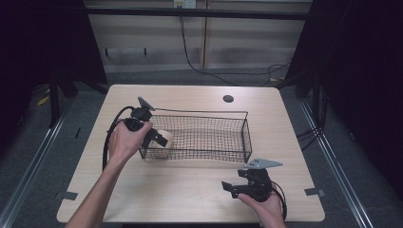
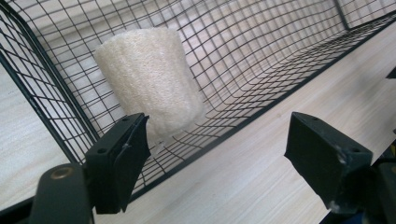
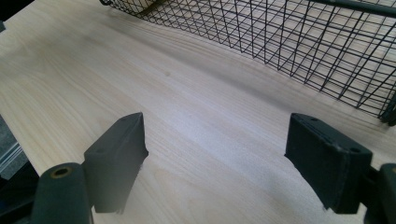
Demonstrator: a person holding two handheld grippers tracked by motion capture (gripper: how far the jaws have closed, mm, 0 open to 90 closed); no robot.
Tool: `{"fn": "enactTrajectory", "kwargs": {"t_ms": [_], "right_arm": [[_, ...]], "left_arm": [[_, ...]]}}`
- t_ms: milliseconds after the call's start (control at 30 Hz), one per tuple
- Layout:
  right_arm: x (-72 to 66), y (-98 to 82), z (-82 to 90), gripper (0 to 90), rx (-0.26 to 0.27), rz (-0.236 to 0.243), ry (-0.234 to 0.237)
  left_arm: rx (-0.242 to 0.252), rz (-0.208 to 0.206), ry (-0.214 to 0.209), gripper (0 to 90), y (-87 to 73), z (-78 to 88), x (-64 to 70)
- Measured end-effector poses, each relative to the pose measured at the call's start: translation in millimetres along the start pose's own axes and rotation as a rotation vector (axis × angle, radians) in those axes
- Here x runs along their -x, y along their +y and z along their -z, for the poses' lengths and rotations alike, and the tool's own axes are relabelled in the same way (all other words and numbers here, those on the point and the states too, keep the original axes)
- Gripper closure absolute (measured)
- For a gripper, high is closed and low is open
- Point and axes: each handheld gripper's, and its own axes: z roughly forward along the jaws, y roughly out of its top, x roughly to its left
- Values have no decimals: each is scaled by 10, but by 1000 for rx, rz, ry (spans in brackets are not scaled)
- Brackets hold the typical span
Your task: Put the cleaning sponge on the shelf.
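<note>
A cream loofah piece stands tilted in the left end of a black wire basket at the middle of the table. My left gripper is at the basket's near left corner, open. In the left gripper view the loofah leans against the basket mesh just beyond the open left gripper, its lower end close to one jaw and not held. My right gripper is open low over the table at the front right, pointing left. In the right gripper view the open right gripper holds nothing.
The light wooden table has a round cable hole at the back. In the right gripper view the basket crosses the top and bare table lies ahead. Dark floor and rails surround the table.
</note>
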Motion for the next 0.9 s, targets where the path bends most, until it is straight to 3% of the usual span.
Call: {"fn": "enactTrajectory", "kwargs": {"t_ms": [100,200,300,400,633,733,800,900], "right_arm": [[2,1,-3,198,-1,-1,-2],[-1,-1,-2,198,-3,-1,-3],[4,0,-3,198,-1,-1,-4],[0,-1,-2,198,-3,-1,-3],[-1,-2,-2,198,-3,1,-3],[3,-1,-4,198,-3,-1,-5],[3,-1,-5,198,-3,-1,-5],[6,0,-9,198,-2,2,-3]], "left_arm": [[23,-26,-29,175,-51,32,14],[36,-35,-9,176,-95,76,34],[58,-60,-16,185,-155,136,57],[96,-88,18,184,-242,196,113],[147,-112,-16,184,-408,257,79],[196,-122,-37,184,-496,282,74],[208,-137,-27,190,-556,303,78],[233,-126,-43,190,-635,322,90]]}}
